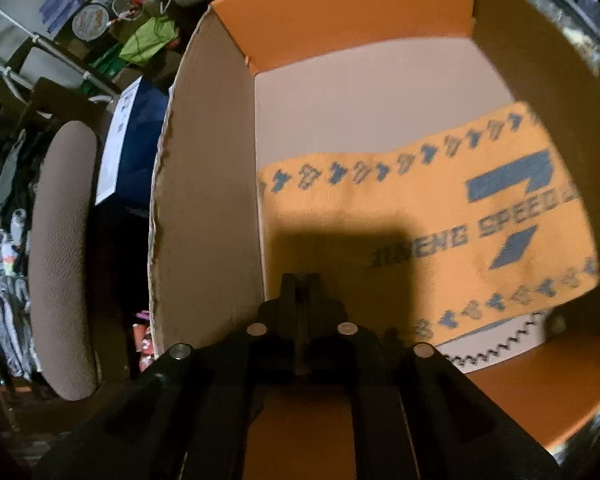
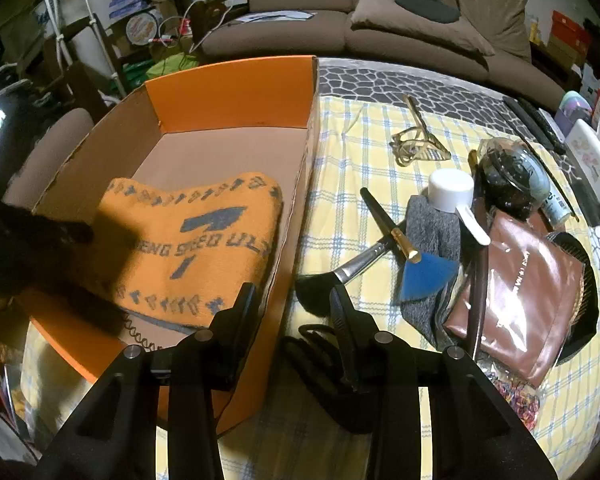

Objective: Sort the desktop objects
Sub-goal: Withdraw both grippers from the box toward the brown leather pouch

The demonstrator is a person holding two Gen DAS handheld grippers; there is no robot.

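Note:
An orange cardboard box (image 2: 228, 92) stands on the left of the checked tablecloth (image 2: 340, 184). An orange towel with blue print (image 2: 196, 240) lies flat on its floor. The left wrist view looks down into the box (image 1: 340, 12) at the towel (image 1: 420, 208). My left gripper (image 1: 300, 280) is shut just over the towel's near edge, in its own shadow, with nothing seen between the fingers. It shows as a dark shape (image 2: 60, 232) in the right wrist view. My right gripper (image 2: 294, 300) is open and empty above the box's right wall.
Right of the box lie a makeup brush (image 2: 364, 260), a blue fan brush (image 2: 424, 272), a grey cloth (image 2: 432, 220), a white scoop (image 2: 450, 190), gold glasses (image 2: 416, 146) and a brown pouch (image 2: 524, 280). A black strap (image 2: 320, 344) lies under my right gripper. A brown sofa (image 2: 380, 36) is behind.

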